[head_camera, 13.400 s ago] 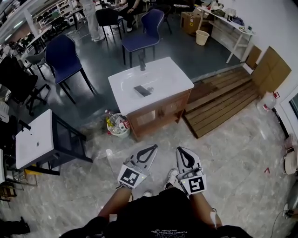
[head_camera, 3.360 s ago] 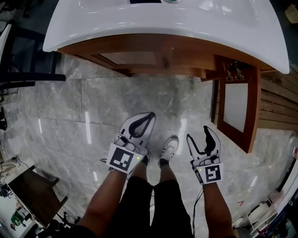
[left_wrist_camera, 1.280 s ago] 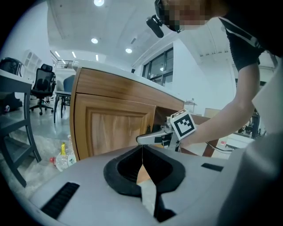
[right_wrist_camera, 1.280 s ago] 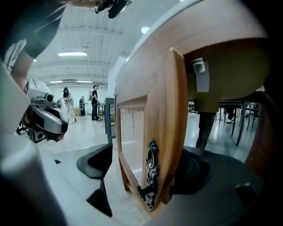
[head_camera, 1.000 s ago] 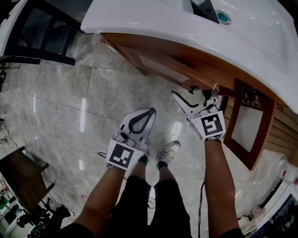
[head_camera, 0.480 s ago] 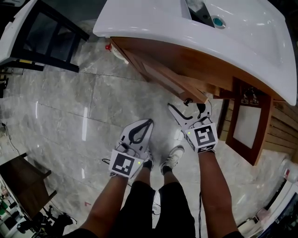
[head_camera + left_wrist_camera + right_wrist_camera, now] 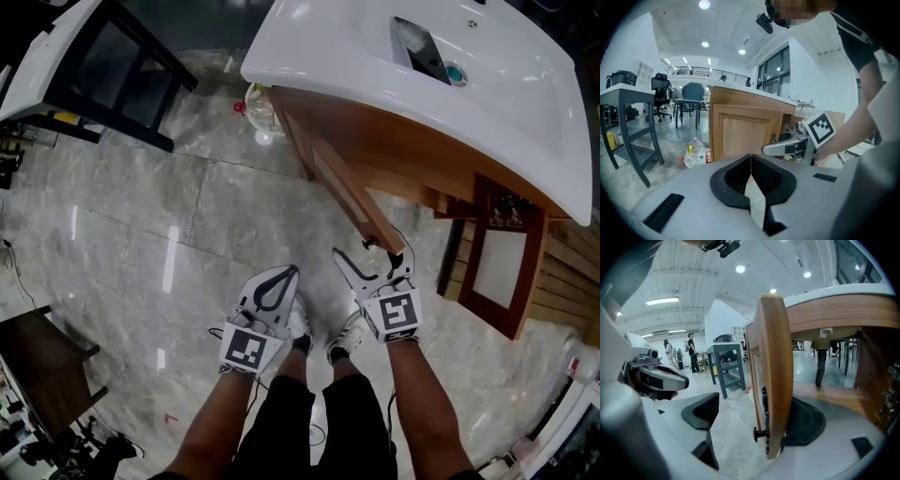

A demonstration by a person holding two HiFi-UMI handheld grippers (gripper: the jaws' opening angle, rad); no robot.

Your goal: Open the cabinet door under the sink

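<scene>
A glossy grey marble floor (image 7: pixel 141 216) lay under a wooden cabinet (image 7: pixel 403 155) topped by a white sink basin (image 7: pixel 375 66). Its left-hand wooden door (image 7: pixel 342 192) stood angled well out from the cabinet front. Its free edge sat between the wide-spread fingers of the right gripper (image 7: pixel 372 255), with one pad (image 7: pixel 806 423) behind the panel near the dark knob (image 7: pixel 758 433). The left gripper (image 7: pixel 281 274) hung over the floor, fingers closed on nothing. The right-hand door (image 7: pixel 497 267) already stood open. The opening looked mostly done, with perhaps a little more swing left.
</scene>
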